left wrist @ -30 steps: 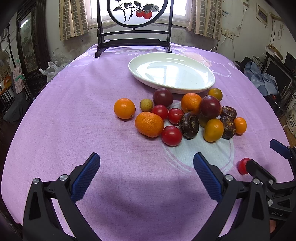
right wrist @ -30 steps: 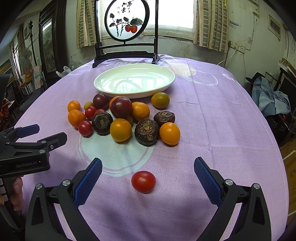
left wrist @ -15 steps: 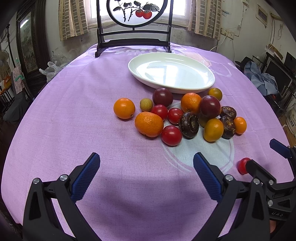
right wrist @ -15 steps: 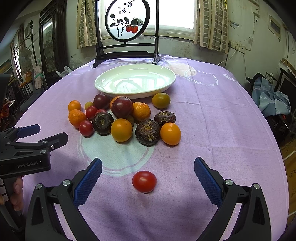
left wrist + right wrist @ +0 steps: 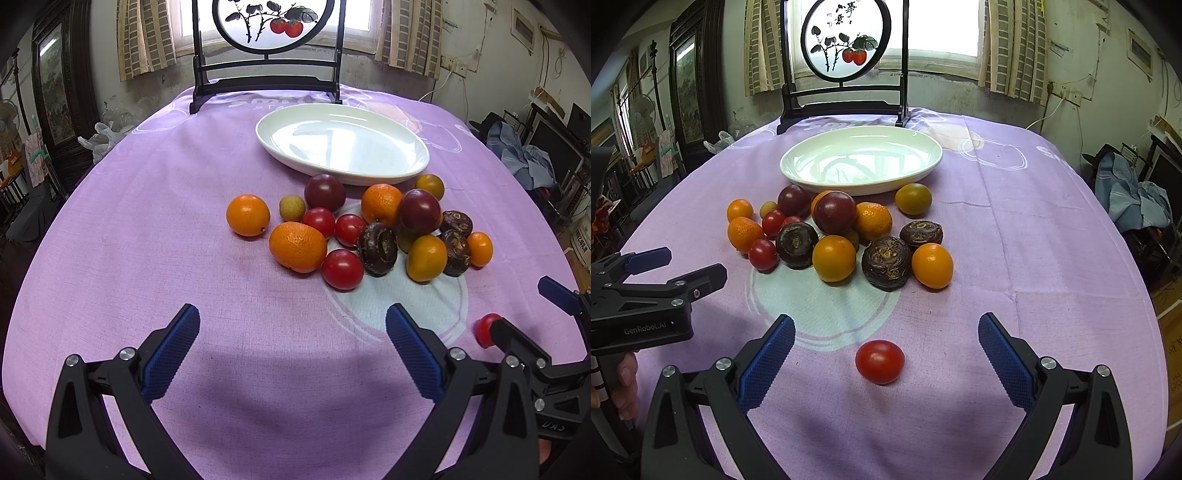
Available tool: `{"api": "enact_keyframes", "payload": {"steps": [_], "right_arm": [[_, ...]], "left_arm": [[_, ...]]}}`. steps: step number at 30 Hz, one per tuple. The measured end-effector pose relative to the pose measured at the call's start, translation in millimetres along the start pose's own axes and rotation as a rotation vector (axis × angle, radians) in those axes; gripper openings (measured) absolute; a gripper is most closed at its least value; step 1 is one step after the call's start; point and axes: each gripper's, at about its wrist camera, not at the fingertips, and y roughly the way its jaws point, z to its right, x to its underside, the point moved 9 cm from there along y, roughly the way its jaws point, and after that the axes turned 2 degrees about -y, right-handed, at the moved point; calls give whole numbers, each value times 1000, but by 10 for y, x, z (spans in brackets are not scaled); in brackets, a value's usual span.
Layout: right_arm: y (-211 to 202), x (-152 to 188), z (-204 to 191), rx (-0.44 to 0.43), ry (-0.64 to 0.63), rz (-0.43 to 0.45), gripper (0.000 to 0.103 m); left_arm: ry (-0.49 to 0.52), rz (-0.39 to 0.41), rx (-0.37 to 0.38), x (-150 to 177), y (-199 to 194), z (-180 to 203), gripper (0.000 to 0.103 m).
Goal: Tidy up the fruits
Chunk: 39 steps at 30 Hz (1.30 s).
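Both grippers hung low over the bench (image 5: 1052, 229) with its purple cloth. The right gripper (image 5: 886, 354) had its jaws spread wide, and a lone red tomato (image 5: 880, 362) lay on the cloth between them, touching neither pad. The left gripper (image 5: 291, 350) was just as wide apart, with nothing between its jaws. The fruit pile (image 5: 369, 229) of oranges, tomatoes, plums and dark water chestnuts sat bunched just in front of the white plate (image 5: 413, 162), well ahead of both tools. The plate held no fruit.
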Motion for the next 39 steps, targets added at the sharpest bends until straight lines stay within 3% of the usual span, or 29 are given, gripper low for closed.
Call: {"api": "enact_keyframes", "payload": {"steps": [12,20,24,26,29,39], "right_arm": [[29,34,-2,3,-18,-15,100],[358,322,86,-45,-41,-168,99],[423,285,28,-47,-79,-170,78],[405,272,-52,-98,-93,-173,51],[357,274,-83,-104,-113,-169,32],[205,201,-107,-208,-70,-105,31]], "left_arm": [[16,-5,1,28,14,-5,99],[29,-37,-8,100,141,-254,99],[35,-62,-13,119,210,-344,99],[27,-74,-10,122,232,-371,99],[20,-81,2,100,252,-397,99],[20,-56,-43,-122,256,-744,99]]}}
